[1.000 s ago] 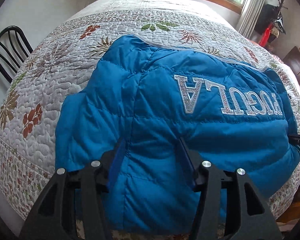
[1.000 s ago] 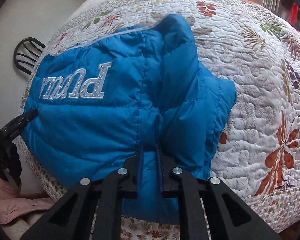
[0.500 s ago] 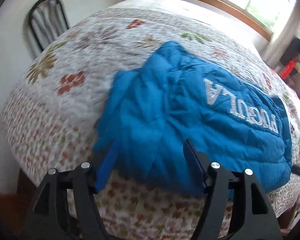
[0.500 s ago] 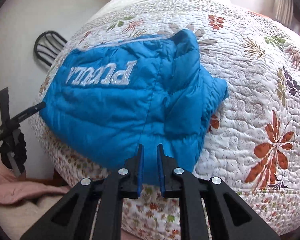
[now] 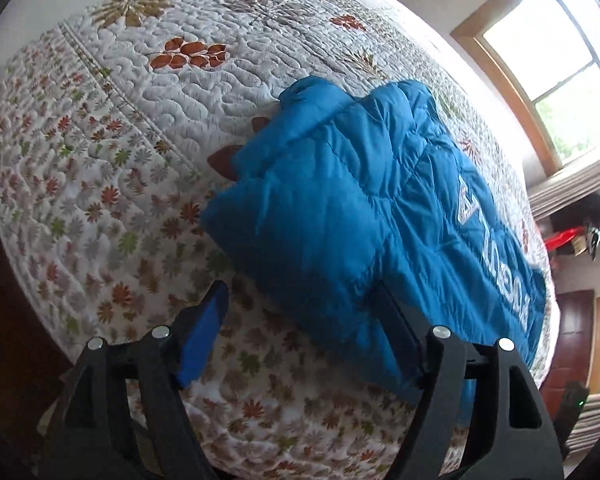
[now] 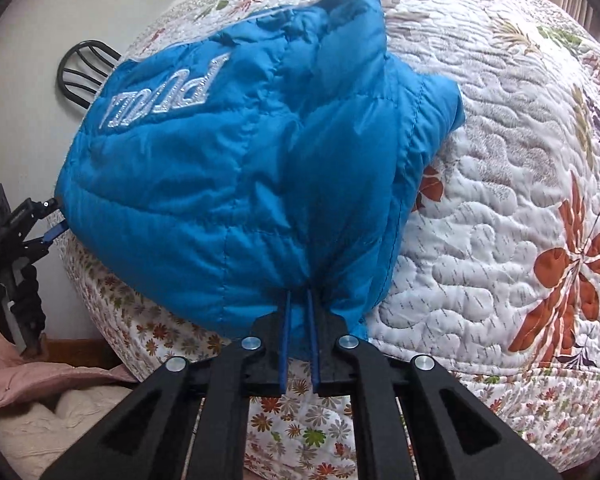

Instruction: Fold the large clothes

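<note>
Left wrist view: a blue puffer jacket (image 5: 340, 200) lay on a floral quilted bed (image 5: 120, 120), its lower part draped over the bed's near edge. The left gripper (image 5: 300, 320) had just been widening its jaws; they stood wide apart, one blue pad clear of the fabric, the other against the jacket's hem, gripping nothing.

Right wrist view: the right gripper (image 6: 298, 320) was pinched tight on the jacket's (image 6: 240, 160) bottom edge at the bed's (image 6: 500, 200) near edge, silver lettering facing up. A black chair (image 6: 84, 68) stood behind the bed's far side.
</note>
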Demonstrator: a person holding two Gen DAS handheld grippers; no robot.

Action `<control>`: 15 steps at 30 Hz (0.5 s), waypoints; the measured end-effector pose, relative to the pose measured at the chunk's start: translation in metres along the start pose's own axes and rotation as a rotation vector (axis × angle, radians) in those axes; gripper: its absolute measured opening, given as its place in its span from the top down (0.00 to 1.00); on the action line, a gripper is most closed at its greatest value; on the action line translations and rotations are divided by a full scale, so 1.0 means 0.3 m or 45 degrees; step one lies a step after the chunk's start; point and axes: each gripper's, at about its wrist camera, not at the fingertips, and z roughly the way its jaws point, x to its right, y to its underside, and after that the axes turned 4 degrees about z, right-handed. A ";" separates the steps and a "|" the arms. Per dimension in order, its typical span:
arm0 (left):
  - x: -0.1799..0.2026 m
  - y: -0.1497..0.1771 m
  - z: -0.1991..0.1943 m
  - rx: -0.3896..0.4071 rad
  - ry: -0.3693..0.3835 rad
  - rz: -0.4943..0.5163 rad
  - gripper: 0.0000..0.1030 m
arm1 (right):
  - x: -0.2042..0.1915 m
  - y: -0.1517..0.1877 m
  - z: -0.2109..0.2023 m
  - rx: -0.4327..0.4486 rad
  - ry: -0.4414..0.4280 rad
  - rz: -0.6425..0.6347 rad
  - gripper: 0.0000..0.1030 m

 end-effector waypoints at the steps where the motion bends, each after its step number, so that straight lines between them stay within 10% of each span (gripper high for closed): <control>1: -0.009 -0.008 0.009 0.000 0.022 -0.020 0.26 | 0.001 0.004 0.002 -0.002 0.005 0.001 0.95; 8: -0.042 -0.054 0.070 -0.027 0.142 -0.099 0.26 | -0.019 0.006 0.014 -0.001 0.043 -0.008 0.96; 15: -0.063 -0.060 0.106 -0.036 0.281 -0.160 0.54 | -0.034 -0.011 0.028 -0.022 0.053 -0.006 0.96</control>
